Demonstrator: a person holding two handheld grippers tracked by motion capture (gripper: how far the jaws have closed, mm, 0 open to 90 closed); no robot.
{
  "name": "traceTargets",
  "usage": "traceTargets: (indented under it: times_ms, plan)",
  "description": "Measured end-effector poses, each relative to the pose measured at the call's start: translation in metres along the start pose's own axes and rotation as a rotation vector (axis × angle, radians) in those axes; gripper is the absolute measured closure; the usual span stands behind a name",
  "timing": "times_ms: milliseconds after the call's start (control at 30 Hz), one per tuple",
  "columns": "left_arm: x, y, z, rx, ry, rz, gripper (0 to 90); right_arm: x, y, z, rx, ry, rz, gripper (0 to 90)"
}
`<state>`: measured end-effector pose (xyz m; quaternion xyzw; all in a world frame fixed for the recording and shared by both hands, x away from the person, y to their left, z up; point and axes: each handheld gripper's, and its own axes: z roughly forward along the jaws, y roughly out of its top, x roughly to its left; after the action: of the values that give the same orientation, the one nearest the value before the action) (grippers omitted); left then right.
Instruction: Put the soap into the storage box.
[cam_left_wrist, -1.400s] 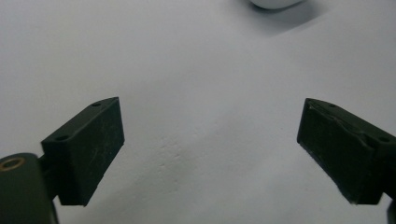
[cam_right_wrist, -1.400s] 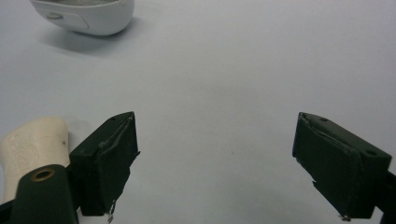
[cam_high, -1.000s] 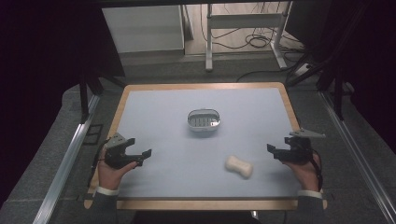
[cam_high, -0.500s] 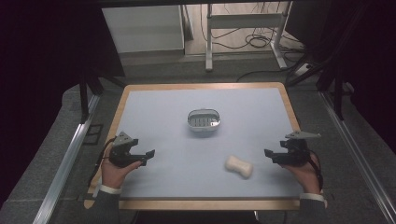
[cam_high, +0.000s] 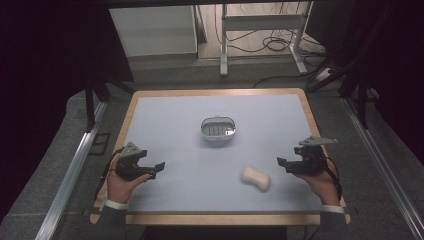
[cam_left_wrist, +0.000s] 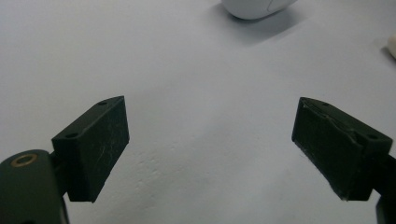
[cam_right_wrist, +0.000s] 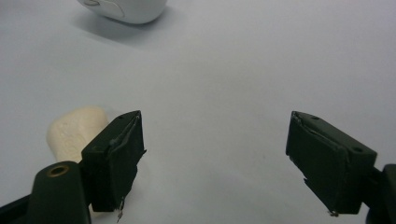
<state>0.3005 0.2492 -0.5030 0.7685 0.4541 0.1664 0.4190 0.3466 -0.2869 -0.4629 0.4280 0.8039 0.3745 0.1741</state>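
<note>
Your left gripper (cam_high: 156, 168) sits near the surface's (cam_high: 175, 110) left edge, toward its near-left corner, held in your left hand (cam_high: 122, 184). Its fingers (cam_left_wrist: 93, 147) are spread wide with nothing between them; in the left gripper view only bare pale-blue surface lies in the gap. They point toward the middle of the surface.

Your right gripper (cam_high: 283, 163) sits near the right edge, toward the near-right corner, held in your right hand (cam_high: 320, 182). Its fingers (cam_right_wrist: 116, 156) are likewise spread wide and empty. A grey three-cornered plate tops this gripper in the high view.

A small oval metal tin (cam_high: 218, 130) rests at about the centre of the surface, well apart from both grippers. Its inside looks darker than its rim; contents cannot be made out. A pale rounded edge at the top of each gripper view appears to be this tin.

A cream, bone-shaped lump (cam_high: 256, 178) lies on the surface between the tin and the near edge, right of centre. It is near the right gripper, not touching it as far as the high view shows. In the right gripper view the lump shows beside and partly behind one finger, outside the gap.

The surface has a wooden border (cam_high: 215, 219) around the blue mat.
</note>
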Motion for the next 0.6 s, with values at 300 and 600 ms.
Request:
traceTargets:
  times_ms: [300, 600]
  plan:
    - [-0.002, -0.001, 0.002, 0.016, -0.004, 0.015, 11.2, 0.012, 0.026, -0.004, 0.074, 0.043, -0.082, 21.4]
    - [-0.003, -0.002, 0.003, 0.03, 0.004, 0.014, 11.1, 0.023, 0.043, -0.003, 0.164, 0.062, -0.161, 23.4]
